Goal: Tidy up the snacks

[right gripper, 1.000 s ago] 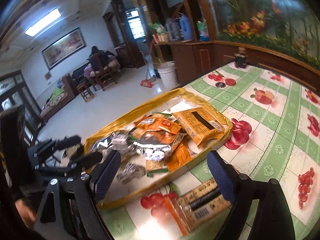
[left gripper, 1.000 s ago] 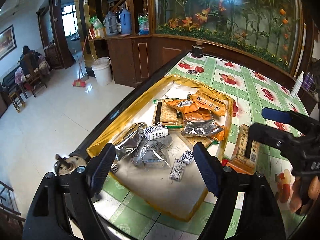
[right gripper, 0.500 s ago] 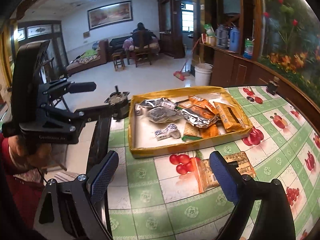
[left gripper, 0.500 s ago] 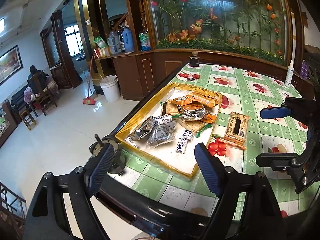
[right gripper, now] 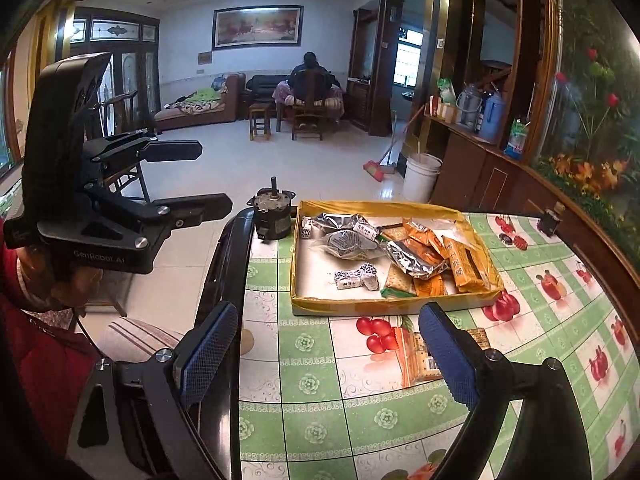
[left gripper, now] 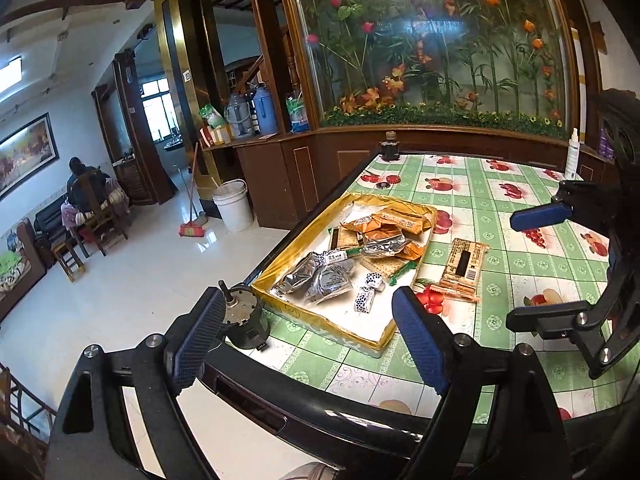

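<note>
- Left claw (left gripper: 308,344): pads apart and widening, nothing between them; it hangs over the near tabletop edge, short of the tray.
- Right claw (right gripper: 332,356): pads wide apart, empty; it sits above the green checked tabletop (right gripper: 320,412) near the loose packet.
- Yellow tray (right gripper: 384,306) holds the snacks: orange biscuit packs (right gripper: 460,264), silver foil bags (right gripper: 344,240), small blue-and-white candies (right gripper: 354,278), all heaped toward the far half.
- One cracker packet (left gripper: 462,270) lies outside the tray, flat on the tabletop, just beside the tray's right wall. Probably the next item to collect.
- Risk: the flat packet offers little edge, so the pads may slide over the film, or pinch the tablecloth with it.
- Risk: the tray wall looks like thin card; a nudge from a claw could shove the tray toward the small motor (right gripper: 274,216) at the tabletop corner.
- Risk: foil bags overlap, so lifting one may drag its neighbours out.
</note>
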The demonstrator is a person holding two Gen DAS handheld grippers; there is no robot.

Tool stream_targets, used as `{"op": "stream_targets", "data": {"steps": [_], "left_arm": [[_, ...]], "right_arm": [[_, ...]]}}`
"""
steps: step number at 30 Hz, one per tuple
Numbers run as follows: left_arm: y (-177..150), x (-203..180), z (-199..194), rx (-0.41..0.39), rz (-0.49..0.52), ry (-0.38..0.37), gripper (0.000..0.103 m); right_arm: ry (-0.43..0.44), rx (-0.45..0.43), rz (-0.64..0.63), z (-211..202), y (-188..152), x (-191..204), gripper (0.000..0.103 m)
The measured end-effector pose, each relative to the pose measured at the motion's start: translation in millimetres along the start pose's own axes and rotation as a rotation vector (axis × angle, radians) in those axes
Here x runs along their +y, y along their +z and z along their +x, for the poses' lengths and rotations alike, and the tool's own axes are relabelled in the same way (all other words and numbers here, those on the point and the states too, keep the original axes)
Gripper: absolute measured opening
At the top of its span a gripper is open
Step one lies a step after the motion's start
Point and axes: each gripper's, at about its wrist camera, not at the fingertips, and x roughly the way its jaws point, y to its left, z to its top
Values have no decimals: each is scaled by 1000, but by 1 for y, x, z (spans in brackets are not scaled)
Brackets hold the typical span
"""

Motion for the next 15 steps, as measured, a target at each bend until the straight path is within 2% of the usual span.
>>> {"op": "stream_targets", "data": {"steps": [15], "left_arm": [[-5,11,-1,36,-39,18,86]], "right_arm": [[35,-17,-46,9,5,3,93]]}}
